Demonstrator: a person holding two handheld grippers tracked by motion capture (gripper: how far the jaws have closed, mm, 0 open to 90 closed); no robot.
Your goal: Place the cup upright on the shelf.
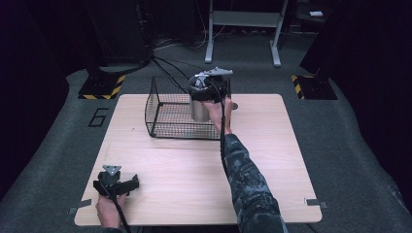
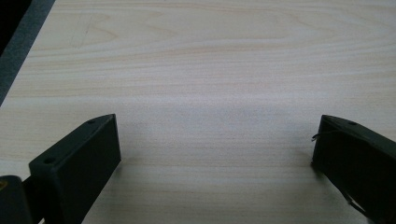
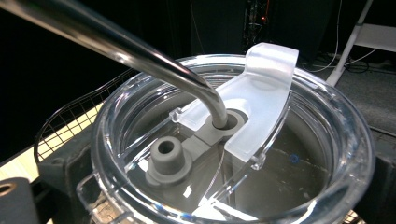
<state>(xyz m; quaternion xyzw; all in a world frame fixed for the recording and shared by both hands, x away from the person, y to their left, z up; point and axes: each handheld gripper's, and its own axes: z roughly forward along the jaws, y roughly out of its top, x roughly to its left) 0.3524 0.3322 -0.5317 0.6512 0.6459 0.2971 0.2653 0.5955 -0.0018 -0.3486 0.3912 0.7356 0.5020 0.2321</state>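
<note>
Nearest item: patterned dark sleeve of the right forearm, extended from the near table edge to the right end of the basket so that the load can be carried there.

1. Pale wood-grain square table. Used as the work surface; the basket is stood towards its far edge.
2. Black wire-mesh rectangular basket, open-topped. Judged to be the receiving container.
3. Brushed-steel cylindrical tumbler. Held upright within the right end of the basket, presumably to keep any contents in. Whether its base is resting on the basket floor cannot be told.
4. Right gripper. Positioned over the right end of the basket and clenched on the tumbler just under the lid, a black jaw being seen at either side of the rim in the right gripper view. The grip near the top is judged to allow a straight lowering between the wire walls.
5. Left gripper. Parked on the table well short of the basket, towards the near left corner; the jaws are spread wide with nothing between them, so it is kept out of the way.
6. Clear round plastic lid, seated on the tumbler.
7. Bent polished-metal straw, passed through the lid's central hole.
8. Frosted sliding tab, set around the straw hole.
9. Grey rubber stopper, beside the straw hole.
</note>
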